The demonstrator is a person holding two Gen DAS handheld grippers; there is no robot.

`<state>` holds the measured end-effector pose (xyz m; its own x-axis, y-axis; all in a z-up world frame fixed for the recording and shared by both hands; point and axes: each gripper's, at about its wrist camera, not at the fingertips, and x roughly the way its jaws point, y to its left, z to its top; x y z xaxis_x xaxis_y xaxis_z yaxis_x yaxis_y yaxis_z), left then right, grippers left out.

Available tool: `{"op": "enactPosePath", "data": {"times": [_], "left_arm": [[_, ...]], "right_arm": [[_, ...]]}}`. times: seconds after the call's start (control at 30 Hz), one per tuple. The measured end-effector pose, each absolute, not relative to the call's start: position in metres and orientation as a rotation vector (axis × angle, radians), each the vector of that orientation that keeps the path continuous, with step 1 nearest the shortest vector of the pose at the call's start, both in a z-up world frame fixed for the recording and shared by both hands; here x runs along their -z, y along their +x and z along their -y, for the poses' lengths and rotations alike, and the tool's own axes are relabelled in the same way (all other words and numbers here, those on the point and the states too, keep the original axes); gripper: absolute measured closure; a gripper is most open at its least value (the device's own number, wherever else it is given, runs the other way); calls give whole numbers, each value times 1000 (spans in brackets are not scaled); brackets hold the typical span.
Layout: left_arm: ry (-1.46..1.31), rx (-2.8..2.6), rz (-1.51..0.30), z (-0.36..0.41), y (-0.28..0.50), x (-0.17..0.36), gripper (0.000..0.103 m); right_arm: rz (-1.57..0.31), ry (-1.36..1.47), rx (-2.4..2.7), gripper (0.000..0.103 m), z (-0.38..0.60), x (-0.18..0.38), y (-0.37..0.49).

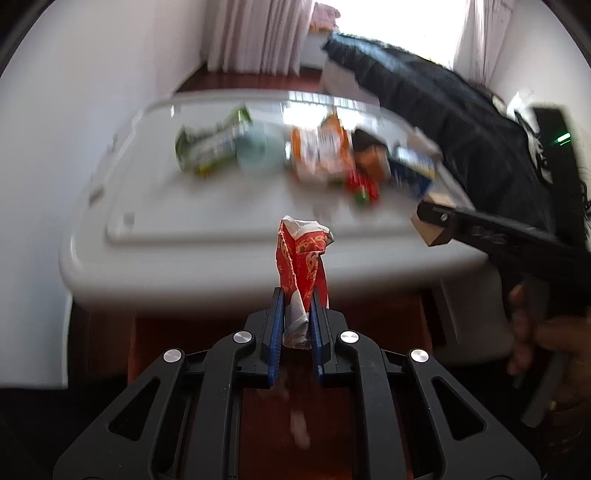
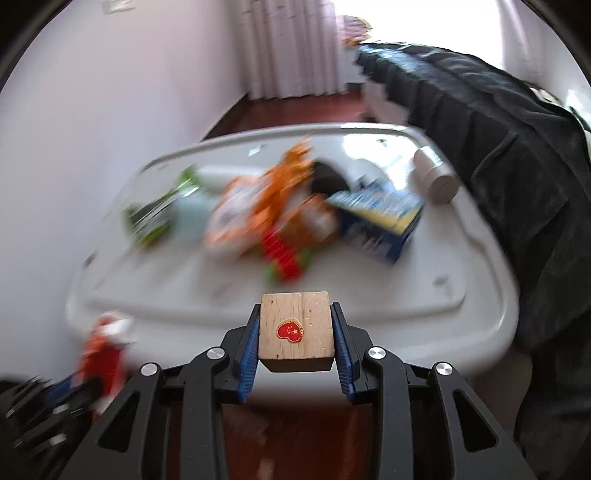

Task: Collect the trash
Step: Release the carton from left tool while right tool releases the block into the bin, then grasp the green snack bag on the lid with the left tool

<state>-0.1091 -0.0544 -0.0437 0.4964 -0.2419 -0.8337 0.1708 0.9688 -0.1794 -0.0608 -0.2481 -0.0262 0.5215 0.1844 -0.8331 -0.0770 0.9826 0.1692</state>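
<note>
Left gripper [image 1: 297, 314] clamped on a crumpled red wrapper [image 1: 303, 254], held upright just short of the near rim of the white bin lid [image 1: 229, 236]. Right gripper [image 2: 295, 332] clamped on a wooden block [image 2: 295, 325] with a red heart sticker, likewise poised at the near rim.

Step in hand, judged: carry phase, both pieces lifted and off any surface, neither yet deposited. Heavy motion blur in both views, so exact heights over the lid uncertain.

Next move, judged: needs a drop target. No bag or open bin visible in either view; cannot tell whether the lid itself serves as the collection point. Release only once each piece sits squarely over the target, wrapper being light and liable to drift.

Surface: white recessed lid, glossy, carrying a loose pile — green packet [image 1: 210, 144], orange packets [image 2: 258, 199], blue box [image 2: 380, 218], silver can [image 2: 436, 177] near the right rim. Dark jacket [image 2: 498, 147] draped at the far right. Room: white walls, pale curtains [image 1: 255, 33], bright window, reddish wood floor.
</note>
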Motion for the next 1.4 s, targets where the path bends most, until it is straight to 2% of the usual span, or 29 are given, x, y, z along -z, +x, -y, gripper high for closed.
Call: {"op": "enactPosePath", "data": {"times": [0.27, 0.3, 0.33, 0.4, 0.47, 0.53, 0.8, 1.03, 1.23, 1.4], "left_arm": [[-79, 258, -1247, 41, -156, 86, 89], [-81, 252, -1262, 39, -157, 88, 81], [-87, 247, -1273, 38, -158, 90, 74], [-85, 220, -1271, 36, -160, 89, 38], [-59, 180, -1228, 36, -163, 81, 28], [-48, 170, -1190, 36, -162, 73, 27], [-61, 145, -1025, 23, -145, 35, 27], [-29, 182, -899, 12, -57, -2, 27], [196, 208, -945, 20, 38, 32, 27], [194, 228, -989, 17, 80, 65, 27]], "right_arm": [[-1267, 58, -290, 66, 209, 79, -144], [-1277, 39, -280, 52, 209, 84, -146], [-1276, 20, -257, 32, 209, 87, -148], [-1247, 1, -226, 25, 211, 85, -152], [-1215, -2, -208, 25, 216, 79, -151], [-1162, 10, -177, 21, 224, 68, -151], [-1082, 67, -155, 21, 237, 48, -149], [-961, 49, -146, 21, 233, 10, -122], [-898, 82, -165, 20, 232, -12, -92], [-910, 96, -179, 20, 231, -6, -78]]}}
